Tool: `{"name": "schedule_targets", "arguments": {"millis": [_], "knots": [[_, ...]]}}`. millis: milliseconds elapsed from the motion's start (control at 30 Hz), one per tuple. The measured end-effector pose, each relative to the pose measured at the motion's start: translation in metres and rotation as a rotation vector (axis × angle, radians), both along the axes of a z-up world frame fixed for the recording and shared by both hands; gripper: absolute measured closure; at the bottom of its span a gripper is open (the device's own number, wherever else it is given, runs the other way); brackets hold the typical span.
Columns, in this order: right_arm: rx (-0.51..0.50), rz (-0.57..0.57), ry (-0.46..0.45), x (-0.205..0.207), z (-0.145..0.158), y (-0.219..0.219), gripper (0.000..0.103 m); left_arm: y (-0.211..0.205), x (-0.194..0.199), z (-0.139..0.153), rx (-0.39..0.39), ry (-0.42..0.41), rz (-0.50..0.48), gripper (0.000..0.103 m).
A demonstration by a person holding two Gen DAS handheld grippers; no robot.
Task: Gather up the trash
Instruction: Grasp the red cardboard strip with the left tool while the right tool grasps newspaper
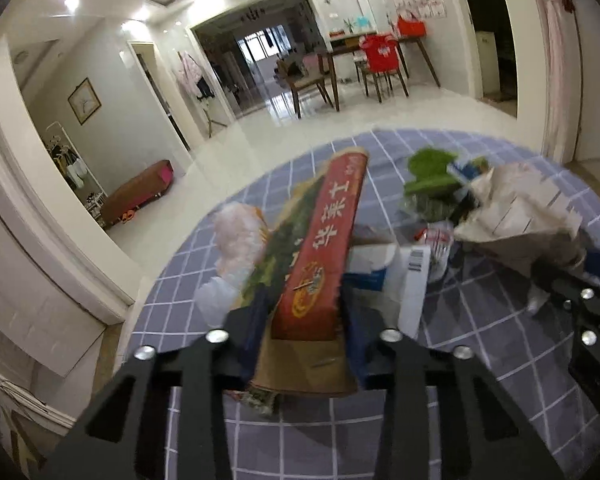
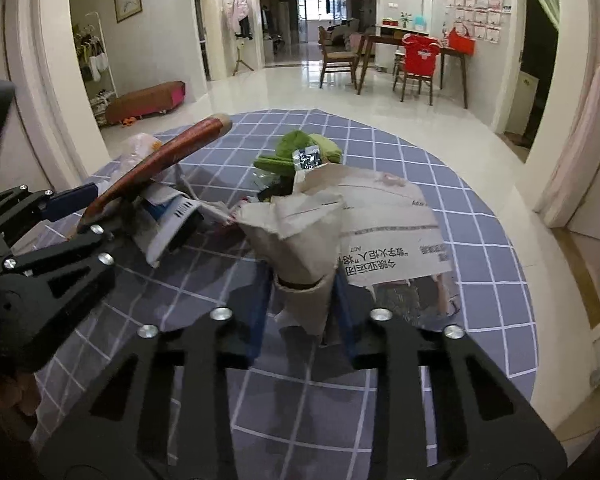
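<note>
My left gripper [image 1: 306, 320] is shut on a flattened red and green carton [image 1: 324, 240] with Chinese print, held above the table; it also shows in the right wrist view [image 2: 156, 160]. My right gripper [image 2: 302, 300] is shut on a crumpled brown cardboard piece [image 2: 340, 220], seen in the left wrist view [image 1: 516, 216] too. Between them lies loose trash: a white and blue box [image 1: 400, 276], green wrapper [image 2: 300, 148], and a clear plastic bag [image 1: 236, 236].
The round table wears a blue checked cloth [image 2: 460, 184]. Beyond it is glossy tiled floor, a dining table with chairs [image 2: 416, 64], a low brown bench [image 2: 148, 100] and a clothes rack [image 1: 72, 164].
</note>
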State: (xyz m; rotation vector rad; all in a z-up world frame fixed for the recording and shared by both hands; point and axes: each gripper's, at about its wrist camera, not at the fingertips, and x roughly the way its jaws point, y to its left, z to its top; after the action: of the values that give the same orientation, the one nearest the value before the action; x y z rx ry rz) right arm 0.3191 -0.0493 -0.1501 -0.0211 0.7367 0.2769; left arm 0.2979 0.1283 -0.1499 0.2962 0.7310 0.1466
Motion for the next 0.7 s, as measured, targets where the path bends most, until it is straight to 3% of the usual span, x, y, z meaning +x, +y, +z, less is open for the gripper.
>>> {"name": "schedule_targets", "arguments": {"millis": [100,267,500,700], "knots": [[0.041,0.003,-0.011,-0.009,0.007,-0.007,0.083,0.012,-0.012,0.017,-0.100,-0.035,0.002,0.089],[0.089,-0.014,-0.051,-0.029,0.027,-0.019,0.084,0.035,-0.030,0.036,-0.258,-0.076,0.013,0.092],[0.171,-0.016,-0.110,-0.066,0.059,-0.038,0.084,0.026,-0.074,0.063,-0.320,-0.156,-0.010,0.092],[0.246,-0.048,-0.159,-0.110,0.081,-0.076,0.084,-0.016,-0.111,0.087,-0.337,-0.185,-0.115,0.092]]}}
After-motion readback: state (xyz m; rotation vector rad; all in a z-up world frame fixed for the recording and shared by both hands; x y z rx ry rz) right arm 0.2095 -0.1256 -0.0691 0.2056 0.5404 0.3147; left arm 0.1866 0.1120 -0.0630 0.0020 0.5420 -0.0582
